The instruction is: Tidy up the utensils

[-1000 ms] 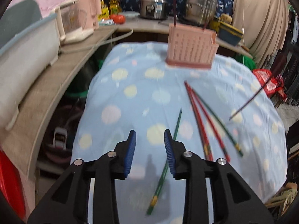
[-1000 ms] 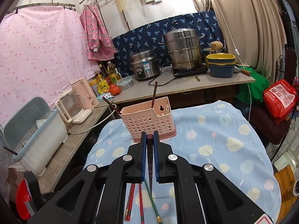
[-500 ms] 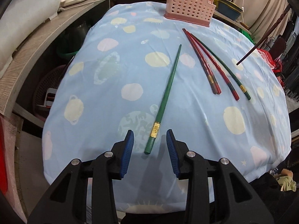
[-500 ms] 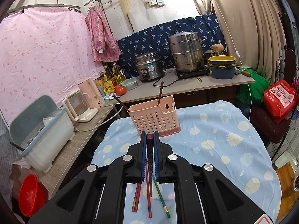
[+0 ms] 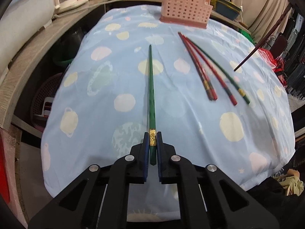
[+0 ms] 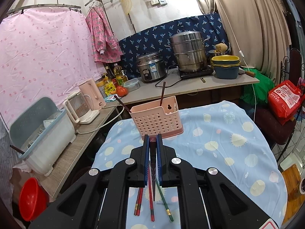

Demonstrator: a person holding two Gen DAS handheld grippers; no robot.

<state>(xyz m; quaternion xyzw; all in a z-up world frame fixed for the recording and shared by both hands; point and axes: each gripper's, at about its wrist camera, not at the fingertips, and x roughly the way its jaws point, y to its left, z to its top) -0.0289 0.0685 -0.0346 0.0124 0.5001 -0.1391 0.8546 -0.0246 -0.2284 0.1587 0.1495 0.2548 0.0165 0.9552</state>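
My left gripper point(image 5: 152, 136) is shut on the near end of a green chopstick point(image 5: 151, 87) that lies on the blue tablecloth point(image 5: 106, 99) and points away from me. Three red chopsticks point(image 5: 202, 72) and another green one point(image 5: 225, 74) lie to its right. A pink perforated utensil basket point(image 5: 185, 9) stands at the table's far end. My right gripper point(image 6: 152, 140) is shut on a dark brown chopstick point(image 6: 152, 156), held above the table; its tip shows in the left wrist view point(image 5: 263, 42). The basket point(image 6: 157, 120) holds two dark chopsticks.
A wooden counter point(image 6: 190, 87) behind the table carries a rice cooker point(image 6: 151, 65), a steel steamer pot point(image 6: 188, 50) and stacked bowls point(image 6: 225, 65). A dish rack box point(image 6: 42, 131) and kettles point(image 6: 89, 97) stand on the left shelf. A red bag point(image 6: 285, 97) sits on the right.
My left gripper has moved forward over the green chopstick's near end and closed on it. My right gripper has risen slightly, still holding the dark chopstick.
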